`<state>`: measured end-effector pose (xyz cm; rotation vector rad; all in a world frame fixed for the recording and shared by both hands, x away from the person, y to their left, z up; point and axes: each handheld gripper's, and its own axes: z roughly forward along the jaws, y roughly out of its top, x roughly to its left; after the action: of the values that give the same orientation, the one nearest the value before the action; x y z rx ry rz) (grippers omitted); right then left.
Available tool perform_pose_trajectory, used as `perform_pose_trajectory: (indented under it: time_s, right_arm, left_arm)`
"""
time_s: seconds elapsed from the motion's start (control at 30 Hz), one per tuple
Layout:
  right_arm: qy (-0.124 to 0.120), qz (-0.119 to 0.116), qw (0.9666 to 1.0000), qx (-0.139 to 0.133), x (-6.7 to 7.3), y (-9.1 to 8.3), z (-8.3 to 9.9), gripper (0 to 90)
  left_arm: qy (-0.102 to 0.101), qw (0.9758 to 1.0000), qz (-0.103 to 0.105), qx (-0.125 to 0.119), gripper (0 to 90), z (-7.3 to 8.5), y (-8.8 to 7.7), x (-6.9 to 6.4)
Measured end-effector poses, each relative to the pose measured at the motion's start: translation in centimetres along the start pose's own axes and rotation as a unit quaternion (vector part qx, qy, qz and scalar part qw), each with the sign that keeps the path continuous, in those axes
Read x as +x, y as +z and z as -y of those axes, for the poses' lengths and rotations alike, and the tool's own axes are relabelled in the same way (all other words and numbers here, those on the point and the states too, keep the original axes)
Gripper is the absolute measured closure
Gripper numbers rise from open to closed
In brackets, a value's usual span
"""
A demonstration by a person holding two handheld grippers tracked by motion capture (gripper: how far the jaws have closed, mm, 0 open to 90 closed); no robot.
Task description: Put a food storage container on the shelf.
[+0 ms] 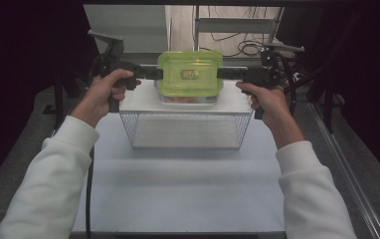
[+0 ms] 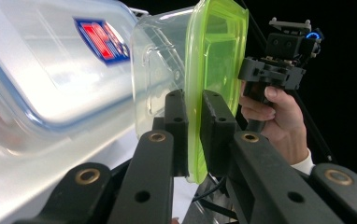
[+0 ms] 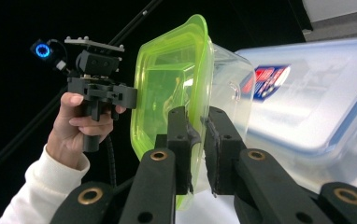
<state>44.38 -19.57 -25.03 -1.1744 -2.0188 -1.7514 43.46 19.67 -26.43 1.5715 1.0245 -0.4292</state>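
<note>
Lid (image 1: 189,72), green, sits on a clear tub (image 1: 188,97) above the wire basket (image 1: 185,130). My left gripper (image 1: 160,74) and right gripper (image 1: 220,73) each pinch its rim at opposite ends.

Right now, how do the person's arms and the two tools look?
Both arms wear long white sleeves with ribbed cuffs; the hands are bare. The left tool and right tool are matt black, with pistol-style handles, two flat black jaws, and linkage arms joined by brass-coloured rivets. Each carries a grey plate on top. A black cable trails from the left tool. A blue ring light glows on the right tool.
</note>
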Motion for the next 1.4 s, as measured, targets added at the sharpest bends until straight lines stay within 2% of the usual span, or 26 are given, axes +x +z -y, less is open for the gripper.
perform_pose_trajectory:
  time_s: [0.2,0.27,0.4,0.47,0.5,0.57,0.77,0.9,1.07,1.2,1.27,1.33,1.4]
  right_arm:
    - [0.012,0.002,0.9999,-0.005,-1.4,1.2,-1.6,80.6]
    - [0.018,0.002,0.9998,-0.008,-2.6,1.7,-2.2,80.6]
    - [0.027,0.005,0.9996,-0.006,-3.7,2.1,-2.3,80.6]
    - [0.032,0.006,0.9994,-0.008,-4.3,2.3,-2.4,80.2]
    - [0.043,0.005,0.999,-0.008,-4.8,2.5,-2.4,79.1]
    - [0.049,0.008,0.9988,-0.007,-4.9,2.6,-2.4,78.8]
    - [0.085,0.011,0.9962,-0.015,-5.5,3.7,-2.4,75.3]
    - [0.103,0.006,0.9943,-0.027,-6.1,3.9,-2.4,74.1]
    - [0.098,0.019,0.9944,-0.035,-6.3,3.8,-2.5,71.8]
    - [0.09,0.026,0.9951,-0.032,-6.3,4.1,-2.5,67.5]
    - [0.087,0.028,0.9954,-0.03,-6.3,4.2,-2.4,64.5]
    - [0.072,0.046,0.9957,-0.035,-6.1,4.2,-2.4,58.7]
    - [0.066,0.047,0.996,-0.039,-6.0,3.9,-2.4,52.5]
  left_arm:
    - [-0.016,0.9999,-0.004,-0.005,82.8,-2.1,0.4,1.7]
    - [-0.023,0.9997,-0.003,-0.005,82.8,-2.6,0.8,2.5]
    - [-0.03,0.9995,-0.008,-0.002,82.8,-3.1,1.5,3.8]
    - [-0.037,0.9993,0.003,-0.008,82.7,-3.2,1.6,4.2]
    - [-0.043,0.999,0.006,-0.007,82.4,-3.3,1.6,4.3]
    - [-0.046,0.9988,0.006,-0.014,82.2,-3.5,1.7,4.5]
    - [-0.08,0.9962,0.005,-0.033,79.4,-3.8,1.6,5.6]
    - [-0.087,0.9951,0.005,-0.046,78.1,-3.9,2.1,6.0]
    - [-0.085,0.995,0.013,-0.05,76.7,-3.9,2.5,6.3]
    - [-0.078,0.9958,-0.005,-0.048,72.0,-3.8,2.7,6.1]
    - [-0.078,0.9956,-0.016,-0.049,62.3,-3.9,2.7,6.0]
    - [-0.07,0.9958,-0.028,-0.053,56.2,-3.9,2.7,5.9]
    - [-0.06,0.9954,-0.044,-0.061,48.5,-3.9,2.6,5.8]
